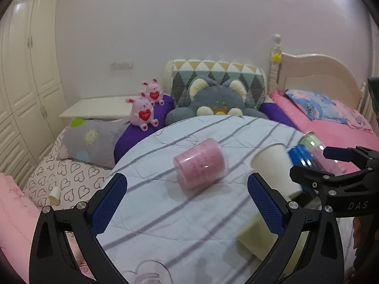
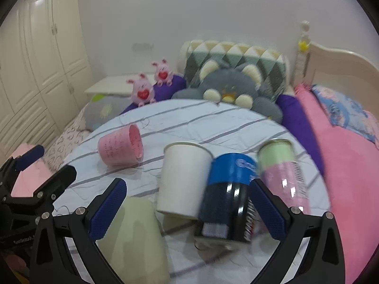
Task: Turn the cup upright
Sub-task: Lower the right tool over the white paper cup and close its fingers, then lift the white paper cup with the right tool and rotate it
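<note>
Illumination is soft, even indoor light, moderately bright. A bright spot flares at the upper right corner of the left wrist view. Shadows on the striped quilt (image 1: 189, 213) are faint and diffuse. Small highlights glint on the pink cup (image 1: 199, 164). The right wrist view is smeared with blur, notably across the blue can (image 2: 227, 196). Both views bend strongly toward their dark circular edges.
</note>
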A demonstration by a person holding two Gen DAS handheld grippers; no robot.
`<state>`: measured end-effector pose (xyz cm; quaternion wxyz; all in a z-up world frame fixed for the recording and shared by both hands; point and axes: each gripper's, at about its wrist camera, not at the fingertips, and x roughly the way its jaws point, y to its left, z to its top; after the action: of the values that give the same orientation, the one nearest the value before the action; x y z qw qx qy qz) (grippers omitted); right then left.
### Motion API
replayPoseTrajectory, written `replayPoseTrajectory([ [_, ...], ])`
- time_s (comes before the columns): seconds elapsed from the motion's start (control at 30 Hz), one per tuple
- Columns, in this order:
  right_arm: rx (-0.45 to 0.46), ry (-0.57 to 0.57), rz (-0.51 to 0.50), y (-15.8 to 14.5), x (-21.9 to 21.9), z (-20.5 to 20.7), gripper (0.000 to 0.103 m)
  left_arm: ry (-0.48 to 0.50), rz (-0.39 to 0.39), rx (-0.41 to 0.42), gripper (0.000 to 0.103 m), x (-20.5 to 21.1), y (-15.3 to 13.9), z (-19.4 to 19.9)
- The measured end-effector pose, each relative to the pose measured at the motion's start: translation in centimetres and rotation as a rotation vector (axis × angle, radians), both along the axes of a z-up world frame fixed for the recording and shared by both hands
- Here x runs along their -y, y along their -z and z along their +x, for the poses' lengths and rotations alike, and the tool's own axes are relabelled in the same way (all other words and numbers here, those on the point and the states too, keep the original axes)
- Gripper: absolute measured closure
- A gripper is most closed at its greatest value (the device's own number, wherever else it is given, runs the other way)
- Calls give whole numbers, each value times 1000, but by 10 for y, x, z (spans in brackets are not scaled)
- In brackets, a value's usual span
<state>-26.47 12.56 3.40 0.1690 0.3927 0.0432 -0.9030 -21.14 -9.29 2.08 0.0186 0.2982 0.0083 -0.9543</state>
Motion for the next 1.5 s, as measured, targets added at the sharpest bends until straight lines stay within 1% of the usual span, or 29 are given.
replayPoseTrajectory([
  [0.07, 23, -7, 7, 2, 2, -9, 4, -3, 4, 18, 0, 4, 3, -7],
  [0.13, 58, -24, 4, 7, 5, -19, 5, -2, 14, 37, 0, 8, 7, -14],
  [0.2, 89, -19, 29, 14, 8, -27, 6, -7, 17, 49, 0, 12, 11, -18],
  [0.27, 83, -21, 40, 14, 11, -29, 6, -8, 22, 54, 0, 16, 13, -22],
  [0.37, 108, -36, 30, 14, 15, -36, 6, -6, 29, 68, 0, 19, 17, -27],
  [0.47, 118, -51, 81, 18, 24, -42, 6, -8, 36, 79, 0, 21, 21, -31],
  [0.53, 129, -60, 95, 20, 27, -44, 6, -6, 41, 82, 0, 23, 22, -33],
  [0.6, 181, -71, 82, 25, 28, -48, 7, -10, 43, 85, 0, 24, 23, -33],
  [0.67, 216, -64, 96, 31, 28, -53, 11, -13, 47, 86, 0, 25, 25, -34],
  [0.7, 212, -51, 133, 34, 30, -54, 15, -15, 49, 88, 0, 26, 25, -34],
  [0.73, 222, -41, 146, 37, 31, -56, 16, -17, 51, 89, 0, 28, 26, -35],
  [0.8, 264, -29, 139, 45, 29, -61, 18, -24, 54, 95, 0, 30, 28, -36],
  [0.87, 251, -22, 161, 44, 29, -61, 19, -27, 58, 101, 0, 33, 30, -37],
  [0.97, 268, -25, 177, 45, 31, -62, 19, -31, 62, 107, 0, 36, 32, -38],
  [1.13, 265, -18, 192, 46, 32, -63, 19, -33, 64, 112, 0, 37, 34, -38],
  [1.17, 261, -15, 195, 45, 32, -63, 25, -34, 63, 114, 0, 37, 35, -38],
  [1.2, 248, -11, 206, 44, 33, -63, 33, -33, 65, 114, 0, 37, 35, -37],
  [1.23, 241, -12, 205, 43, 33, -63, 37, -33, 67, 114, 0, 37, 35, -37],
  [1.3, 243, 3, 190, 41, 31, -63, 38, -37, 73, 113, 0, 38, 34, -36],
  [1.5, 255, 2, 156, 38, 28, -65, 38, -46, 79, 112, 0, 40, 32, -33],
])
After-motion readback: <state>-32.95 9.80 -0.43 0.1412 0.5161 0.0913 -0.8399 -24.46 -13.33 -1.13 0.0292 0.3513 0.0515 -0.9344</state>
